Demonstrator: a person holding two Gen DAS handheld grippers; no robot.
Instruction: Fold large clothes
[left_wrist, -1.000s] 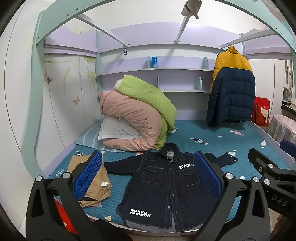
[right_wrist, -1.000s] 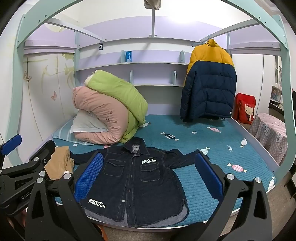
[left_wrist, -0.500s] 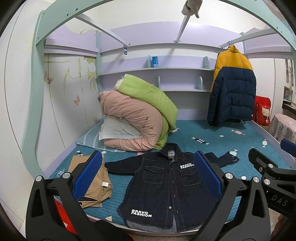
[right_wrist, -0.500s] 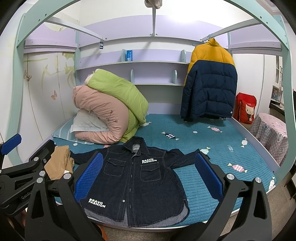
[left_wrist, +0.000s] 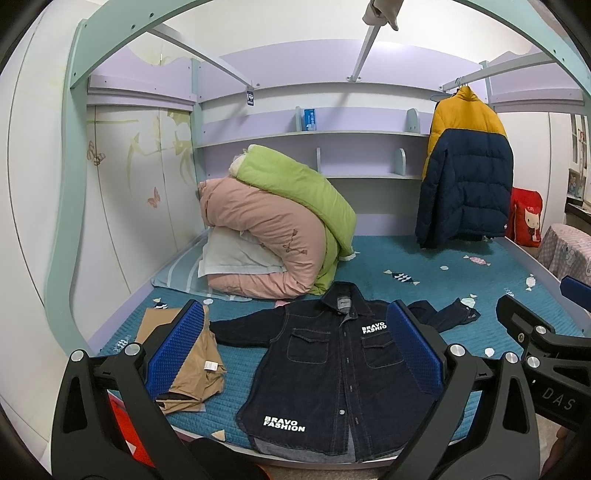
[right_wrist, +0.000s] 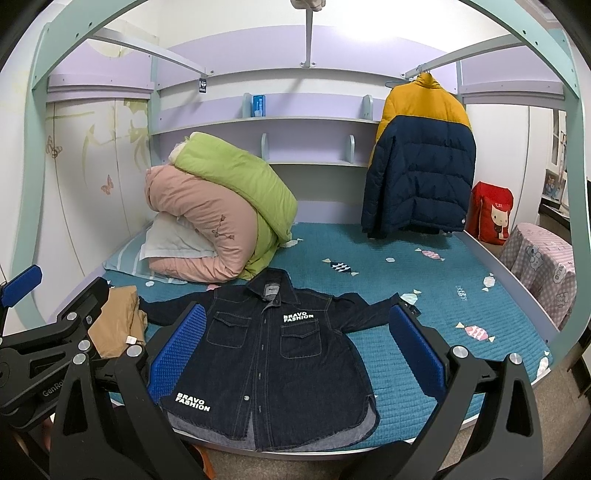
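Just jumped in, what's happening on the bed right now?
Nothing is being held. The dark denim jacket lies spread flat, front up, at the near edge of the bed, sleeves out to both sides. The left gripper and right gripper hover open in front of it. Folded tan clothing sits beside it.

Kid's-room vibe here — a bed (right_wrist: 424, 291) with a teal quilted cover dotted with candy shapes, tucked under a mint-green arched frame (right_wrist: 554, 74). The back wall is lilac with two long shelves (right_wrist: 295, 120), and a small blue box (right_wrist: 258, 104) stands on the upper one. The white wall panels on the left (left_wrist: 122, 192) have pale leaf and butterfly decals. A rolled pink and green duvet (left_wrist: 273, 229) sits on a pillow at the head end. A yellow-and-navy puffer coat (right_wrist: 419, 162) hangs from a rail on the right, with a red bag (right_wrist: 489, 212) beside it and a pink patterned cloth (right_wrist: 543, 266) draped over something at the edge. Light is soft and even.
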